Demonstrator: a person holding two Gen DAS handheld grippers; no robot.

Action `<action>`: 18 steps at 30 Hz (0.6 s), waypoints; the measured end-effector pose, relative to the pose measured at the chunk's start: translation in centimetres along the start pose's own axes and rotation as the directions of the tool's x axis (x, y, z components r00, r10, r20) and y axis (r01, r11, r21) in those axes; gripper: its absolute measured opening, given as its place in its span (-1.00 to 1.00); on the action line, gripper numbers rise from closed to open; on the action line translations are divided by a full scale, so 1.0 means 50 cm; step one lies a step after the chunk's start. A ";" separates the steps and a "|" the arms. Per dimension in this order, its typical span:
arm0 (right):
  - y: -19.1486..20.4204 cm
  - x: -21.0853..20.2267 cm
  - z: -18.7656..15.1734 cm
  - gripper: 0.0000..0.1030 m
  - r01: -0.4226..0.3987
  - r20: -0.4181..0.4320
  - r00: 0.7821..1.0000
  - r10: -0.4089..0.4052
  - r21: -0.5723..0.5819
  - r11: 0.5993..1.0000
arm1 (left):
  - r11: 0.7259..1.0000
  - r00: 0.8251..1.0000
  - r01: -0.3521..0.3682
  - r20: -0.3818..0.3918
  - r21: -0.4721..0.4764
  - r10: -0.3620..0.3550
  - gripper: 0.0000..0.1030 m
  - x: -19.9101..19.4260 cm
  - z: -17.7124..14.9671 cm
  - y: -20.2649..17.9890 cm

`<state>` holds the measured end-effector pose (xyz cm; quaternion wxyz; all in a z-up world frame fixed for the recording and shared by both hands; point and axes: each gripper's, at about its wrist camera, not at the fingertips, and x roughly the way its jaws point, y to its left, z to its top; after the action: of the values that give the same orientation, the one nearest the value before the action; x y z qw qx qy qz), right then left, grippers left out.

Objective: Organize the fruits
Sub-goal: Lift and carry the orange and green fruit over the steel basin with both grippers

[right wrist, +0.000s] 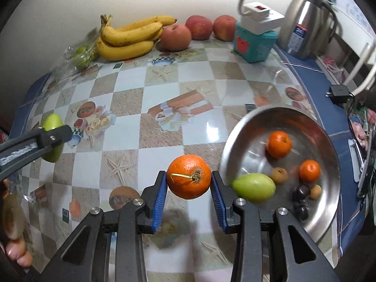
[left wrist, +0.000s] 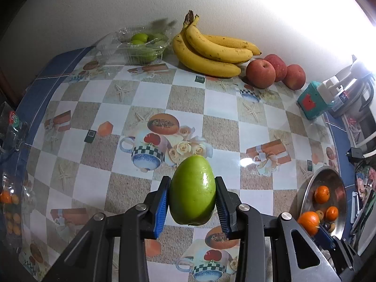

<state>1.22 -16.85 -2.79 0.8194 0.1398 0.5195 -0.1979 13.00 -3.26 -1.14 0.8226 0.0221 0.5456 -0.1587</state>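
My left gripper (left wrist: 192, 195) is shut on a green oval fruit (left wrist: 192, 190), held above the patterned tablecloth; the same fruit (right wrist: 52, 123) shows at the left of the right wrist view. My right gripper (right wrist: 189, 181) is shut on an orange (right wrist: 189, 176), just left of a steel bowl (right wrist: 246, 127). In the bowl lie another green fruit (right wrist: 253, 186), two oranges (right wrist: 279, 144) and several small brown and dark fruits. Bananas (left wrist: 211, 49), three red apples (left wrist: 260, 72) and a clear tray of green fruits (left wrist: 143, 44) line the back wall.
A teal box (right wrist: 253, 44) with a white power strip on it and a steel kettle (right wrist: 303, 21) stand at the back right. A black adapter (right wrist: 338, 92) lies on the blue table border. Bagged small oranges (left wrist: 9, 199) sit at the left edge.
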 end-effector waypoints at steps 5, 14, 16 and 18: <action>-0.033 -0.022 -0.019 -0.25 -0.015 0.006 1.000 0.015 0.042 0.999 | 1.000 1.000 0.007 0.013 0.011 -0.007 -0.24 -0.018 -0.018 -0.015; -0.096 -0.042 -0.028 -0.25 -0.021 0.017 1.000 0.020 0.106 0.994 | 0.999 0.999 0.040 0.020 0.029 -0.040 -0.24 -0.042 -0.041 -0.054; -0.115 -0.043 -0.026 -0.25 -0.035 0.013 0.999 0.033 0.130 0.991 | 0.998 0.998 0.054 0.014 0.031 -0.055 -0.24 -0.044 -0.046 -0.062; -0.129 -0.044 -0.024 -0.25 -0.031 0.014 0.999 0.030 0.144 0.989 | 0.997 0.998 0.063 0.008 0.037 -0.063 -0.24 -0.044 -0.050 -0.072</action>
<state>-3.63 -21.63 -1.46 0.8131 0.2054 0.4970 -0.2230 8.94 -5.62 0.35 0.8190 0.0192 0.5393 -0.1948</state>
